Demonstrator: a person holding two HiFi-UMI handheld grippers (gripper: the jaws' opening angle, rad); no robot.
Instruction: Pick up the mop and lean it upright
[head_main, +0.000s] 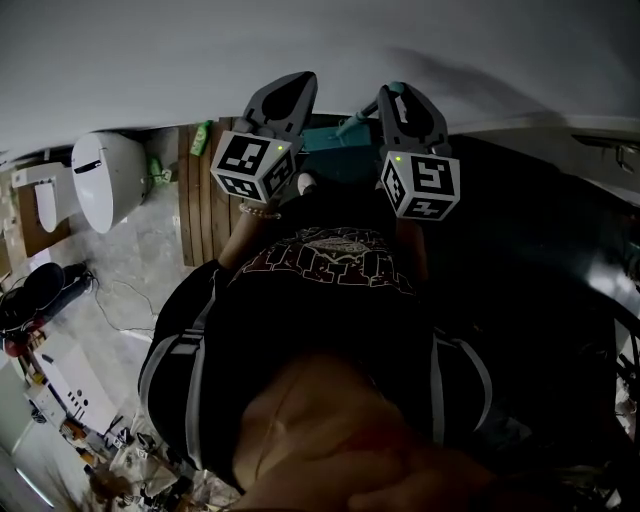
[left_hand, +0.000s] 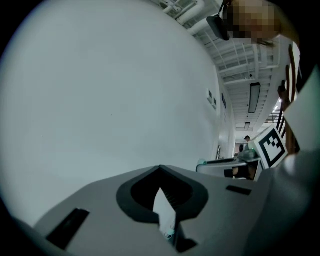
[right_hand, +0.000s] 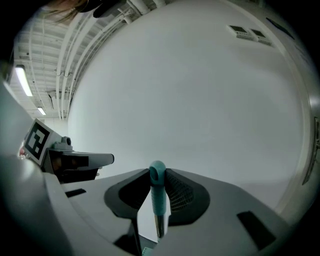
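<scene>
The mop's teal handle end (right_hand: 157, 192) stands upright between the dark pads of my right gripper (right_hand: 159, 200), which is shut on it close to a white wall. From the head view, the right gripper (head_main: 400, 100) is held up by the wall. The teal handle (head_main: 353, 126) runs steeply down from it to a teal mop head (head_main: 322, 140) on the floor. My left gripper (head_main: 288, 98) is raised just left of it, apart from the mop. Its jaws (left_hand: 165, 215) are together with nothing between them, and only plain wall lies ahead.
A white toilet (head_main: 105, 175) stands at the left beside a wooden slat mat (head_main: 205, 205) and a green bottle (head_main: 201, 138). Cables and small clutter (head_main: 60, 390) lie on the marbled floor at the lower left. The person's dark shirt fills the middle.
</scene>
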